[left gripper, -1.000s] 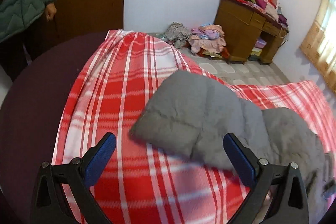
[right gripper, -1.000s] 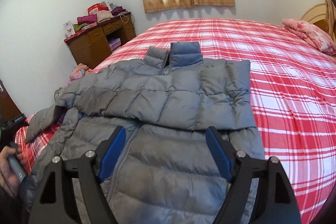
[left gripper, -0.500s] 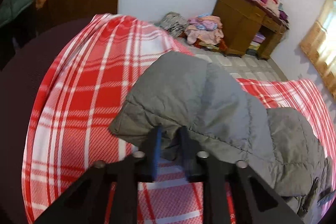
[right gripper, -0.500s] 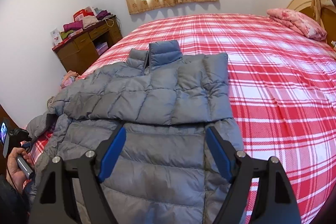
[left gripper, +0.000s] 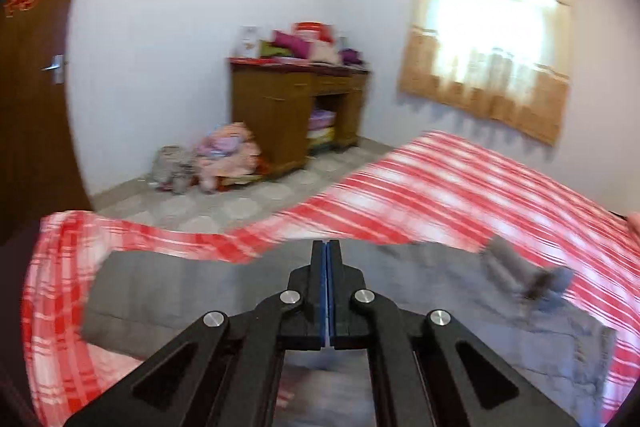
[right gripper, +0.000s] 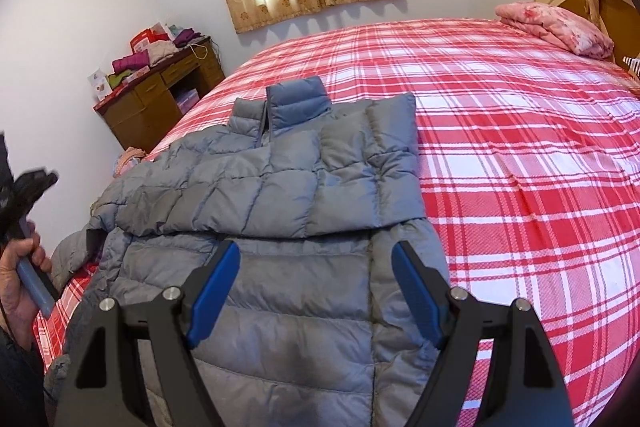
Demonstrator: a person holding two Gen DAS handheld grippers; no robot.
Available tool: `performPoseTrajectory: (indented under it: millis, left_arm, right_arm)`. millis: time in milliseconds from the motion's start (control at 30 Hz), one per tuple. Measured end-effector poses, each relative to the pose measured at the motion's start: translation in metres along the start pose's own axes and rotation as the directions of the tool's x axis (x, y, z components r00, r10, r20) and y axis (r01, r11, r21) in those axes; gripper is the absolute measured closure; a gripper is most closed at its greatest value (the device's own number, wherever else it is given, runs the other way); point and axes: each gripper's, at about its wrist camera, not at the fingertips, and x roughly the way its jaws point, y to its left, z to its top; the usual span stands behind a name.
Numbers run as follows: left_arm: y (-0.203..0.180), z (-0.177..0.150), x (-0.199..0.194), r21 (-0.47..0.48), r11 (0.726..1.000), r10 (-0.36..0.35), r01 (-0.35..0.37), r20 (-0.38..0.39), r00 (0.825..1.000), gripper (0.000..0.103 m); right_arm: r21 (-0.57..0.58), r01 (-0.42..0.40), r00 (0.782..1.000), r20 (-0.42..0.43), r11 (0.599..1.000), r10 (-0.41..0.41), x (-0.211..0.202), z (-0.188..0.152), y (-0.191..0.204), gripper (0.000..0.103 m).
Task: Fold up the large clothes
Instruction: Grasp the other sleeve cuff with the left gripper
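Jacket [right gripper: 280, 227] — grey, quilted — lies on the red plaid bedspread [right gripper: 520, 147], collar toward the window, one sleeve folded across the chest. Right gripper [right gripper: 316, 291] hovers over the lower front, jaws wide apart, gripping nothing. Left gripper [left gripper: 327, 247] is raised, blue pads pressed together with nothing visible between them — view blurred. Left hand [right gripper: 24, 283] grips its handle at the bed edge.
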Motion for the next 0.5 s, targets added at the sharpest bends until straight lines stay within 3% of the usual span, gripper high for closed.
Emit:
performPoseTrajectory:
  millis: [67, 200, 233, 367, 467, 500]
  left_arm:
    - [-0.003, -0.005, -0.003, -0.039, 0.999, 0.007, -0.007, -0.017, 1.000, 0.103]
    - [0.042, -0.017, -0.003, -0.257, 0.965, 0.032, -0.044, -0.052, 0.998, 0.103]
    - [0.059, -0.023, -0.001, -0.317, 0.947, 0.026, -0.047, -0.072, 0.997, 0.103]
    - [0.122, -0.043, 0.009, -0.439, 0.879, 0.113, -0.185, -0.185, 0.976, 0.103]
    - [0.168, -0.059, 0.016, -0.556, 0.803, 0.086, -0.215, -0.250, 0.965, 0.103]
    - [0.180, -0.062, 0.017, -0.569, 0.792, 0.083, -0.221, -0.258, 0.963, 0.103]
  right_arm:
    - [-0.001, -0.004, 1.000, -0.008, 1.000, 0.004, 0.000, 0.000, -0.002, 0.022]
    - [-0.013, -0.002, 1.000, -0.004, 1.000, 0.002, -0.002, -0.001, -0.003, 0.022]
    - [-0.007, -0.006, 1.000, -0.005, 1.000, 0.006, -0.001, -0.002, -0.004, 0.022]
    - [0.023, -0.031, 0.999, -0.026, 0.999, 0.032, 0.005, -0.004, -0.006, 0.022]
    - [0.029, -0.048, 0.998, -0.030, 0.998, 0.049, 0.006, -0.004, -0.003, 0.022]
    - [0.025, -0.053, 0.998, -0.030, 0.998, 0.054, 0.006, -0.004, 0.000, 0.022]
